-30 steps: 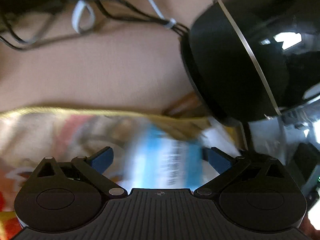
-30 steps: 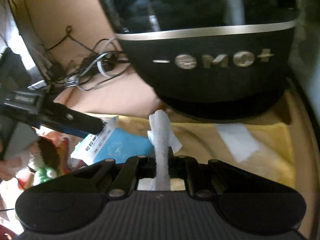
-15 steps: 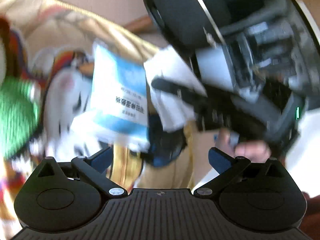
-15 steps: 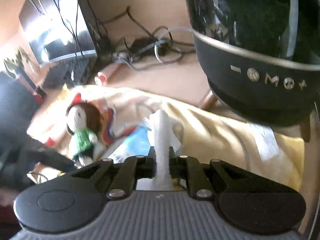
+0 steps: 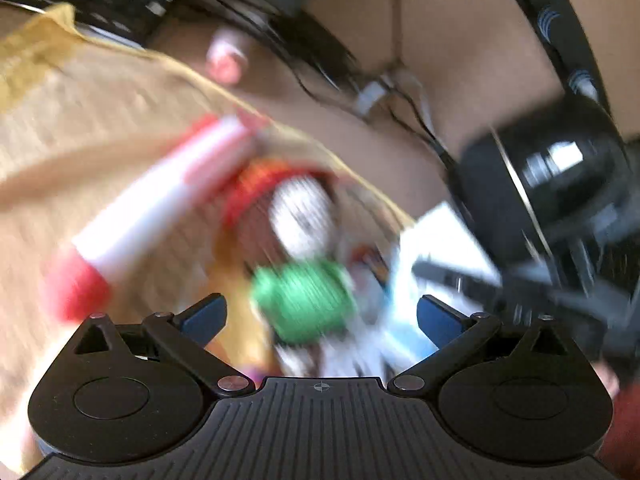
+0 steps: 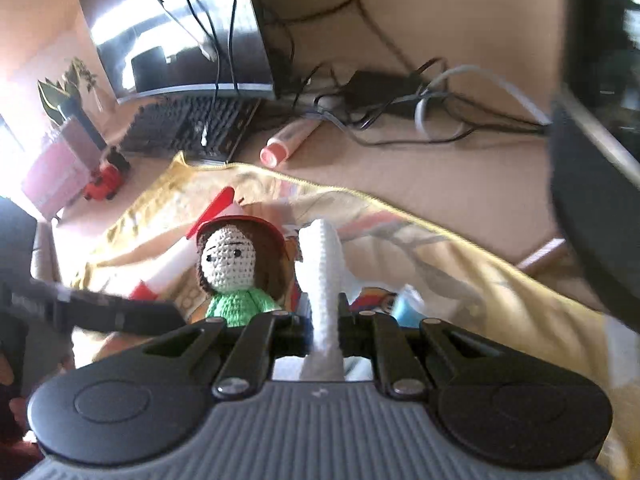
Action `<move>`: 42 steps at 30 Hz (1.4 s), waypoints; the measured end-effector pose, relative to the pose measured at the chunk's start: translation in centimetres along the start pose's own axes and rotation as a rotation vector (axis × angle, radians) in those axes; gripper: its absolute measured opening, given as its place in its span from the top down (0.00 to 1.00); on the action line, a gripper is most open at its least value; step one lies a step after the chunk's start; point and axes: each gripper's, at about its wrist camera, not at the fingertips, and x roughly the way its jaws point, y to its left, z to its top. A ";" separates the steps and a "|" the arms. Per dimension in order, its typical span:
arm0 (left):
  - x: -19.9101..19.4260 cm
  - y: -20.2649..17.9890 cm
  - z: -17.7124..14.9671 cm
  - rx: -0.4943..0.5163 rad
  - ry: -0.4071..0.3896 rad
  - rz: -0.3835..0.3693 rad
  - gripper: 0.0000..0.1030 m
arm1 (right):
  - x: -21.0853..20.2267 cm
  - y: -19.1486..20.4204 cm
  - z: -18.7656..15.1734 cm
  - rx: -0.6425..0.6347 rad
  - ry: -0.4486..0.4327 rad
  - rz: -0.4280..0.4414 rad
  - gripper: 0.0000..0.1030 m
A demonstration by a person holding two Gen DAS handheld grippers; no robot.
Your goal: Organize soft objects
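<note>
A crocheted doll (image 6: 232,264) with a red cap and green top lies on a yellow cloth (image 6: 500,280); in the blurred left wrist view the doll (image 5: 300,248) sits just ahead of my open left gripper (image 5: 322,314), nothing between its blue pads. My right gripper (image 6: 324,320) is shut on a white tissue (image 6: 324,276) that stands up between its fingers, right of the doll. A light-blue tissue pack (image 5: 404,320) lies right of the doll, its edge (image 6: 406,308) showing. A white and red tube (image 5: 152,216) lies left of the doll.
A large black glossy appliance (image 6: 592,200) stands at the right. A keyboard (image 6: 192,128), a monitor (image 6: 180,28), tangled cables (image 6: 400,104) and a small pink tube (image 6: 286,144) sit behind the cloth. The other gripper's black body (image 6: 100,312) crosses at left.
Both cameras swung left: the doll now sits in front of each gripper and the black appliance has slid to the right edge. The right gripper still holds the tissue.
</note>
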 end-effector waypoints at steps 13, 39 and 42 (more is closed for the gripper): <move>4.9 -2.0 4.9 0.272 0.167 -0.181 0.00 | 3.0 1.5 -2.2 0.069 0.108 0.224 0.86; -2.5 -1.7 -5.6 0.226 0.089 0.214 0.00 | -0.5 7.7 -0.6 -0.422 -0.063 0.092 0.80; -2.5 -1.8 -5.8 0.224 0.089 0.222 0.00 | -1.1 9.3 -2.2 -0.590 -0.085 -0.015 0.59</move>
